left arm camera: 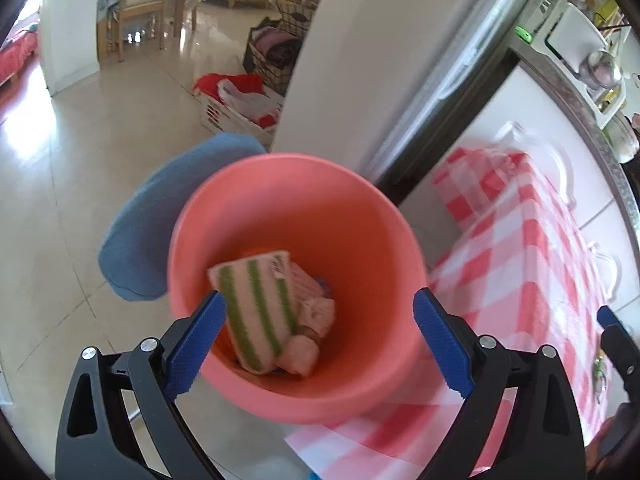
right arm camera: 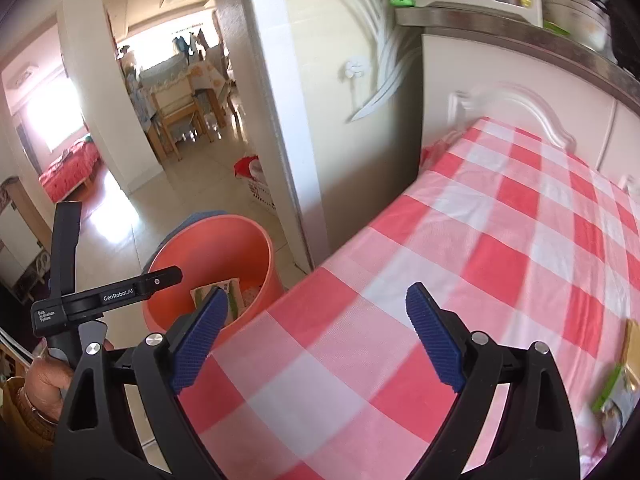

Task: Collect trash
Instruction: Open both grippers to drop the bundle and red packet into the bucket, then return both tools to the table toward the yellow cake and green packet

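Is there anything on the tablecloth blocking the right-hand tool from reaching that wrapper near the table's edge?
Nothing visible does. The right gripper hangs with jaws open over the checked tablecloth, and the cloth between it and the green-and-yellow wrapper at the right edge is bare. The wrapper is partly cut off by the picture's edge.

checked tablecloth (right arm camera: 500, 240), blue cushion (left arm camera: 160, 220), white cabinet (right arm camera: 520, 92)
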The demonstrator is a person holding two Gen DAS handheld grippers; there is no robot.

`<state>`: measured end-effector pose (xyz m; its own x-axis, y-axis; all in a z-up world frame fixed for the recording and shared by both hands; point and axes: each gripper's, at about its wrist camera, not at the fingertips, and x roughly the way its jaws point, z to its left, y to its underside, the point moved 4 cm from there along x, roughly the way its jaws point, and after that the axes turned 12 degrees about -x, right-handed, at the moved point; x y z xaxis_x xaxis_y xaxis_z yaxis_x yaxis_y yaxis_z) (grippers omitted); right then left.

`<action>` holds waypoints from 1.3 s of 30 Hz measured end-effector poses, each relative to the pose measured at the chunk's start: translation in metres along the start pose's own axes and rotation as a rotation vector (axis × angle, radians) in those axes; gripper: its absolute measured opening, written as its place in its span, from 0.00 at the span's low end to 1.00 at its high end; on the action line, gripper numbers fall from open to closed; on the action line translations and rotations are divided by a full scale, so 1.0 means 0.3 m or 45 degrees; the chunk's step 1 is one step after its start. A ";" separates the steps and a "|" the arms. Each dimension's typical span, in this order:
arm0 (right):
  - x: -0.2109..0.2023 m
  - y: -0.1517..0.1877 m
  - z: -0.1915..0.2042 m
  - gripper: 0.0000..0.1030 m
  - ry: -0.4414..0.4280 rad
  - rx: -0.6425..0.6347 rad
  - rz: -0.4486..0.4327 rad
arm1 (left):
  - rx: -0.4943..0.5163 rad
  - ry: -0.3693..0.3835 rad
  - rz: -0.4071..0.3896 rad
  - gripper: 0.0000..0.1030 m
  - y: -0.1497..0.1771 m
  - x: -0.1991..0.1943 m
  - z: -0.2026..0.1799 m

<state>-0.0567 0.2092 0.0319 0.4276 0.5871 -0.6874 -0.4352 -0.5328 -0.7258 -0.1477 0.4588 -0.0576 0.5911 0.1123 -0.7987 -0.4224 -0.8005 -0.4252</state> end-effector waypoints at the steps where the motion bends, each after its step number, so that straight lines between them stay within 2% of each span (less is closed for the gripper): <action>1: -0.012 0.007 -0.010 0.88 0.003 0.009 -0.008 | 0.002 0.013 0.018 0.91 0.007 -0.003 -0.017; 8: -0.112 0.060 -0.097 0.89 0.032 0.102 -0.091 | 0.073 0.137 0.029 0.91 0.060 -0.062 -0.147; 12: -0.167 0.090 -0.143 0.92 0.055 0.156 -0.132 | 0.157 0.198 0.029 0.91 0.099 -0.094 -0.241; 19: -0.231 0.138 -0.212 0.92 0.076 0.226 -0.160 | 0.279 0.246 0.043 0.91 0.177 -0.131 -0.378; 39: -0.435 0.254 -0.426 0.92 0.197 0.330 -0.269 | 0.474 0.315 0.078 0.91 0.378 -0.181 -0.663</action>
<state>-0.0443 0.0140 0.0626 0.6357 0.5580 -0.5334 -0.5025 -0.2255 -0.8347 -0.0911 0.2448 0.0222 0.6844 -0.1092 -0.7209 -0.6536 -0.5300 -0.5403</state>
